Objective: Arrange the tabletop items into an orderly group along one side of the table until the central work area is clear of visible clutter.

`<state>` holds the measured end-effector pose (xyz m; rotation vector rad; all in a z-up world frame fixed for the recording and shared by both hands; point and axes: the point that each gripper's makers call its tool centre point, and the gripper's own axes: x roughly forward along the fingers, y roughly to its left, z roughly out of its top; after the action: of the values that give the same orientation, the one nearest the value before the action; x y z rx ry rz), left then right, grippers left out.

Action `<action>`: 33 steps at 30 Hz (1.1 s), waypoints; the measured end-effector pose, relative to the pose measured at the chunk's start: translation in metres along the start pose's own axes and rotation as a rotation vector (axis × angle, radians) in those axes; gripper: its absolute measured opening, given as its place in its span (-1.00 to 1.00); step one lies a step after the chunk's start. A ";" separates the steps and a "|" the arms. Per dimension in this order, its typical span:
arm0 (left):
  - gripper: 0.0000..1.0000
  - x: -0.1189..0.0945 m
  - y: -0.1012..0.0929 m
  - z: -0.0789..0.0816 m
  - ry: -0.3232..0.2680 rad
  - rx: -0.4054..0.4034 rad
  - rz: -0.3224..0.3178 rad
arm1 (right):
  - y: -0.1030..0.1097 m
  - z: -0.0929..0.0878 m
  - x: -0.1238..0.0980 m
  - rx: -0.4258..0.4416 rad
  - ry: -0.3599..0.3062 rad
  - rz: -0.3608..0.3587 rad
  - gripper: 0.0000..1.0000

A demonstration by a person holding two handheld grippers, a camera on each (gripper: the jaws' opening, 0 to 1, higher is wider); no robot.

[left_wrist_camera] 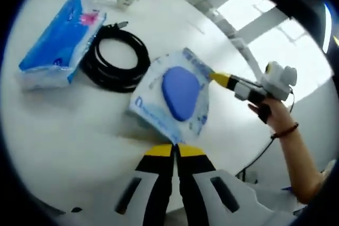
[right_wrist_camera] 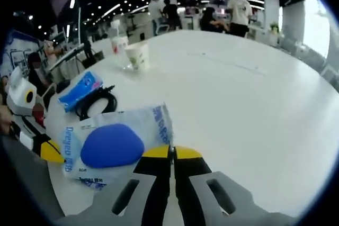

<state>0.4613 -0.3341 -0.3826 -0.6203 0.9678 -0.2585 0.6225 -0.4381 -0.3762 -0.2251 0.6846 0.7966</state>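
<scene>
Both grippers pinch one clear packet (left_wrist_camera: 177, 96) with a blue pad: left gripper (left_wrist_camera: 174, 149) and right gripper (right_wrist_camera: 170, 152) on opposite edges; cable coil (left_wrist_camera: 114, 59) beyond on desk (left_wrist_camera: 63, 136).

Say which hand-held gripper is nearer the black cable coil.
Left hand-held gripper: clamped on the packet edge beside the cable coil; right hand-held gripper holds the far edge.

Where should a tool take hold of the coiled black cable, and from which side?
Grip the coiled black cable across the bundled strands on its open near side, coming from above. It lies flat, and the blue tissue pack crowds its far edge, so the side facing the wipes packet looks freer.
</scene>
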 end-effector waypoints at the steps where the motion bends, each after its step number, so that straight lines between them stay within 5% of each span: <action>1: -1.00 0.000 0.000 0.001 -0.004 0.008 0.001 | -0.001 -0.001 -0.001 -0.001 0.002 -0.003 -0.98; 15: -1.00 -0.009 -0.007 0.026 -0.061 0.081 -0.020 | -0.012 -0.001 -0.034 0.030 -0.011 -0.086 -0.98; 22: -1.00 -0.013 -0.008 0.043 -0.095 0.089 -0.042 | -0.016 0.005 -0.048 0.157 -0.054 -0.116 -0.98; 27: -1.00 -0.016 -0.010 0.054 -0.107 0.165 -0.045 | -0.015 0.013 -0.058 0.197 -0.091 -0.123 -0.98; 33: -1.00 -0.020 -0.006 0.070 -0.113 0.142 -0.050 | -0.013 0.026 -0.068 0.320 -0.162 -0.099 -0.98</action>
<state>0.5084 -0.3030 -0.3360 -0.5233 0.8187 -0.3304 0.6106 -0.4753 -0.3138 0.0943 0.6327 0.5938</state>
